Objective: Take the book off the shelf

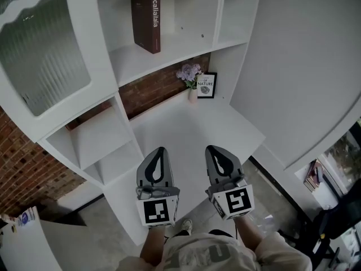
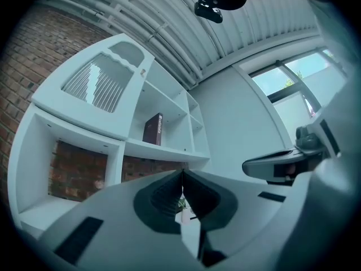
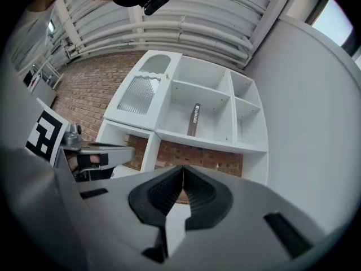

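Left gripper (image 1: 159, 151) and right gripper (image 1: 218, 150) hang over the desk's (image 1: 186, 123) front edge, jaws clenched together, gripping nothing. Brown book (image 1: 146, 20) stands upright on the upper shelf (image 1: 169, 55), well apart from both.

A white wooden shelf unit (image 1: 148, 62) with open compartments carries a dark brown hardcover book (image 1: 146, 19), which stands upright and alone on an upper board. Below, on the white counter surface (image 1: 186, 130), a small vase of purple flowers (image 1: 191, 79) stands just beside a black-framed print (image 1: 206, 86), both near the red brick backing (image 1: 152, 92).
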